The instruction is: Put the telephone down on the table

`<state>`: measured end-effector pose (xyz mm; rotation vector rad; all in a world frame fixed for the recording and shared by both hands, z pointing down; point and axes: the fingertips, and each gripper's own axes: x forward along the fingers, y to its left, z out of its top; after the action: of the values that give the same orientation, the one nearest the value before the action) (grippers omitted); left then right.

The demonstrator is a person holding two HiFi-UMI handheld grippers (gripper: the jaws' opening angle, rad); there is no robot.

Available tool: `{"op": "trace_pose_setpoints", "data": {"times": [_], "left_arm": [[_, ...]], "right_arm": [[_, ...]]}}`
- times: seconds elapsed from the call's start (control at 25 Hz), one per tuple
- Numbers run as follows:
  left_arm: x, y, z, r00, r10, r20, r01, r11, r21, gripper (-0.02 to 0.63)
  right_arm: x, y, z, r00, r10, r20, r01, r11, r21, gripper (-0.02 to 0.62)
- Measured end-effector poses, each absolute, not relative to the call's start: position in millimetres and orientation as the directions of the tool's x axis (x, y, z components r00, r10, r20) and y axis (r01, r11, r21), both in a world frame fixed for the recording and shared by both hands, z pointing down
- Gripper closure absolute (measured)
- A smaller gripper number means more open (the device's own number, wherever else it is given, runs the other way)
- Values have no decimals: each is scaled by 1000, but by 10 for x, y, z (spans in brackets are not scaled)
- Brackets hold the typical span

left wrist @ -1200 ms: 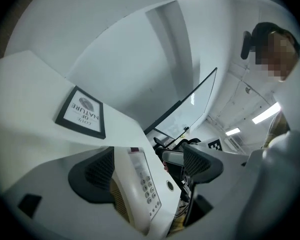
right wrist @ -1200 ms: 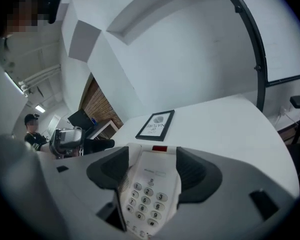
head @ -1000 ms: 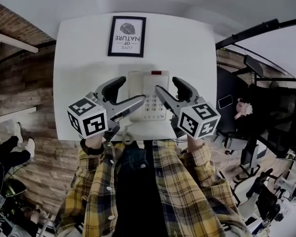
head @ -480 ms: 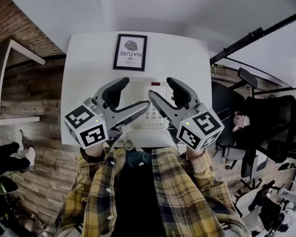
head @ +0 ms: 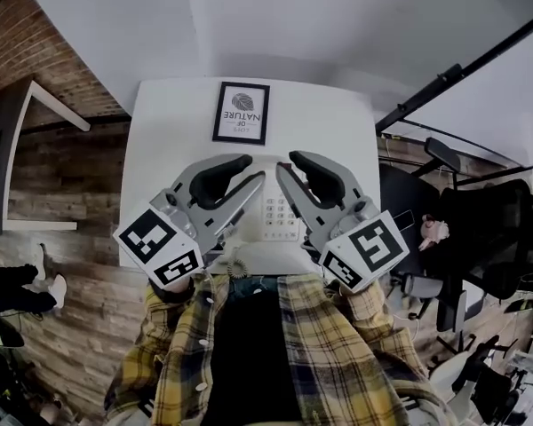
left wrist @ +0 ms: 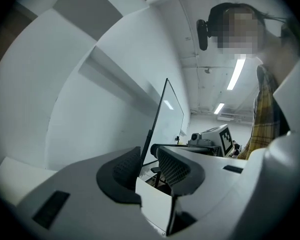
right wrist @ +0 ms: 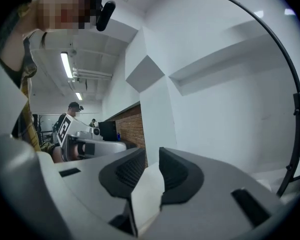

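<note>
The white telephone [head: 281, 215] lies on the white table [head: 160, 149], its keypad showing between my two grippers and its coiled cord [head: 235, 261] at the near edge. Both grippers are held up above it, tilted toward each other and touching nothing. The left gripper [head: 254, 169] [left wrist: 149, 160] has its jaws closing to a narrow gap with nothing between them. The right gripper [head: 284, 162] [right wrist: 151, 165] is likewise closing, a thin gap left and nothing in it. Both gripper views look up at walls and ceiling, not at the telephone.
A framed print [head: 242, 114] lies at the table's far side. A brick wall and a wooden shelf [head: 44, 158] are to the left. Black office chairs [head: 489, 220] stand to the right. The person's plaid shirt [head: 249, 353] is at the near edge.
Both grippers' jaws have come from wide open to almost together. The grippers have risen and tilted up, and the head view has drawn back from the table.
</note>
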<state>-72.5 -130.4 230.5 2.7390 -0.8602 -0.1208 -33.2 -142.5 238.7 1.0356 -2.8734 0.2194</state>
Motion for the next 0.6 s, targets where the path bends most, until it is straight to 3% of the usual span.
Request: {"op": "trace_pose_setpoints", "data": {"times": [0.2,0.6], "left_arm": [[-687,-1243,2223,830,-558,-4,-543,-809,225,549],[-606,-1196,2259,858,-514,-5,-497,-831,251,584]], "right_arm": [[-396,-1351,2312,-779,-617,108,-626,774,-96,537],[-338,-1312,2310,-768,-636,80,-640,757,-130,566]]}}
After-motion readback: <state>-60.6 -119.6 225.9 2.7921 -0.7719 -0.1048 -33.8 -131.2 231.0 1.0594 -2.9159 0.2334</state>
